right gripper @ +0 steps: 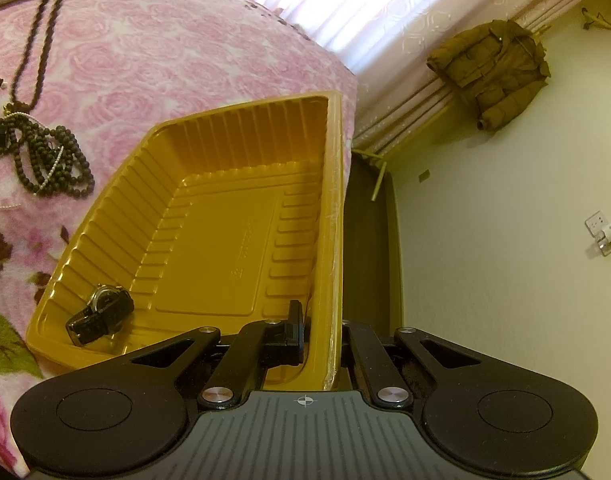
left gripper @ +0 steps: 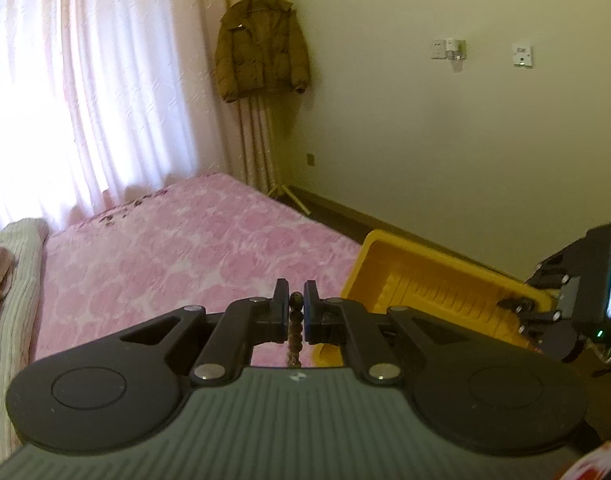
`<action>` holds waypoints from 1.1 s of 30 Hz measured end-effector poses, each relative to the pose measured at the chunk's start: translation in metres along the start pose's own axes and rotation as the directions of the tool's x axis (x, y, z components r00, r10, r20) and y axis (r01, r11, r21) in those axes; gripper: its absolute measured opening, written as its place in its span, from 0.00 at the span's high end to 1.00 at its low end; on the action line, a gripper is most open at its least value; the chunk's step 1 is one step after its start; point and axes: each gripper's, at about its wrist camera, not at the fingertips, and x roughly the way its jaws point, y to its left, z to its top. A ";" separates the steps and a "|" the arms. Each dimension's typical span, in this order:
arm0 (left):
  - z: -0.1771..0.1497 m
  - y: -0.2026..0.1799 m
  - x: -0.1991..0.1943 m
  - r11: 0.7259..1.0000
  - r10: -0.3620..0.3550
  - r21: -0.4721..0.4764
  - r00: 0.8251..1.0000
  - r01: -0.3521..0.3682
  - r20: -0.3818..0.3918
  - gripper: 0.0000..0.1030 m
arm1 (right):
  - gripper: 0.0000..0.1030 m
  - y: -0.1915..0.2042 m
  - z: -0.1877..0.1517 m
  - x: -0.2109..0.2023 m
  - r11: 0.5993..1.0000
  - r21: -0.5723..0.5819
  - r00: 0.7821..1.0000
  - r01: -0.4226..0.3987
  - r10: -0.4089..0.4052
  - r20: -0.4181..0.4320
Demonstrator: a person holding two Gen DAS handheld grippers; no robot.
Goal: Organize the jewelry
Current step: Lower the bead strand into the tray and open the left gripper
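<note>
Left gripper is closed down to a bead's width on a dark bead strand, which is pinched near its top and hangs slack between the pads, lifted above the pink bedspread. Right gripper is clamped across the long side wall of the yellow tray: one finger is seen inside the wall, the other is hidden behind it, so full contact cannot be confirmed. The tray is set along the bed's edge, by the wall side, and a black-strapped wristwatch is already held in its near corner. More bead necklaces and a thin pearl string are left piled on the bedspread just off the tray's far-left corner; a long strand is seen running from that pile toward the pillow end. Handling judgement: the strand is light, fully limp and prone to swinging, and round polished beads can be expected to roll out of a flat-pad pinch, so it is best gripped across the cord between two beads and lowered in slowly to be coiled. Tangling in the pile looks likely; one strand should be lifted at its free loop rather than mid-heap. The tray reads as thin moulded plastic, light and flexible, so it is better steadied at the rim than squeezed hard. The pearl string looks finest and most snag-prone.
</note>
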 end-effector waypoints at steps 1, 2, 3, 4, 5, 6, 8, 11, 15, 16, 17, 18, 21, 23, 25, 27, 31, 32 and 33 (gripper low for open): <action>0.004 -0.004 0.001 1.000 -0.009 0.004 1.000 0.009 0.007 0.94 | 0.97 0.000 0.000 0.000 1.000 0.000 1.000 0.000 0.000 0.001; 0.008 -0.007 0.003 1.000 -0.019 0.006 1.000 0.019 0.012 0.94 | 0.97 0.000 0.000 0.000 1.000 0.000 1.000 -0.001 0.001 0.000; 0.011 -0.010 0.006 1.000 -0.030 0.007 0.999 0.029 0.017 0.94 | 0.97 0.000 0.001 0.000 1.000 0.001 1.000 -0.001 0.001 0.000; 0.015 -0.014 0.008 0.999 -0.042 0.008 0.999 0.042 0.022 0.94 | 0.97 0.000 0.000 -0.001 1.000 0.001 1.000 -0.001 0.001 0.000; 0.018 -0.018 0.011 0.999 -0.053 0.008 0.998 0.053 0.027 0.94 | 0.97 -0.001 0.001 -0.001 1.000 0.000 1.000 -0.002 0.002 0.000; 0.021 -0.022 0.013 0.998 -0.064 0.006 0.997 0.064 0.033 0.94 | 0.97 0.000 0.001 -0.001 1.000 0.000 1.000 -0.002 0.002 0.001; 0.026 -0.031 0.021 0.996 -0.088 0.005 0.995 0.088 0.037 0.94 | 0.97 -0.001 0.001 -0.001 1.000 0.003 1.000 -0.003 0.003 0.001; 0.029 -0.046 0.036 0.993 -0.121 0.006 0.992 0.121 0.024 0.94 | 0.97 -0.003 0.001 -0.001 1.000 0.004 1.000 -0.006 0.006 0.003; 0.024 -0.064 0.063 0.985 -0.173 0.000 0.985 0.173 -0.025 0.94 | 0.97 -0.005 0.000 -0.002 1.000 0.008 1.000 -0.010 0.010 0.004; 0.021 -0.069 0.070 0.983 -0.184 -0.004 0.982 0.184 -0.042 0.94 | 0.97 -0.005 -0.001 -0.002 1.000 0.009 1.000 -0.011 0.011 0.005; 0.017 -0.074 0.079 0.981 -0.194 -0.006 0.979 0.195 -0.061 0.94 | 0.97 -0.006 -0.001 -0.001 1.000 0.010 1.000 -0.012 0.012 0.005; 0.014 -0.079 0.088 0.980 -0.200 -0.005 0.977 0.200 -0.078 0.94 | 0.97 -0.006 -0.001 -0.002 1.000 0.011 1.000 -0.013 0.013 0.005; 0.005 -0.092 0.110 0.975 -0.223 -0.010 0.968 0.223 -0.118 0.94 | 0.97 -0.007 0.000 -0.002 1.000 0.013 1.000 -0.014 0.014 0.008; 0.001 -0.099 0.120 0.973 -0.230 -0.007 0.964 0.231 -0.133 0.94 | 0.97 -0.007 0.000 -0.002 1.000 0.014 1.000 -0.015 0.015 0.008; -0.001 -0.104 0.129 0.970 -0.242 -0.008 0.959 0.243 -0.145 0.94 | 0.97 -0.008 0.000 -0.002 1.000 0.016 1.000 -0.016 0.016 0.008; -0.004 -0.107 0.135 0.969 -0.246 -0.005 0.957 0.248 -0.156 0.94 | 0.97 -0.009 0.000 -0.002 1.000 0.018 1.000 -0.017 0.017 0.008; -0.010 -0.106 0.142 0.969 -0.246 -0.013 0.953 0.248 -0.177 0.94 | 0.97 -0.010 -0.002 -0.002 1.000 0.020 1.000 -0.019 0.018 0.008; -0.012 -0.105 0.144 0.968 -0.250 -0.018 0.951 0.251 -0.182 0.94 | 0.97 -0.010 -0.002 -0.001 1.000 0.020 1.000 -0.018 0.018 0.008; -0.013 -0.104 0.146 0.967 -0.253 -0.023 0.949 0.254 -0.186 0.94 | 0.97 -0.011 -0.002 -0.001 1.000 0.020 1.000 -0.018 0.018 0.008</action>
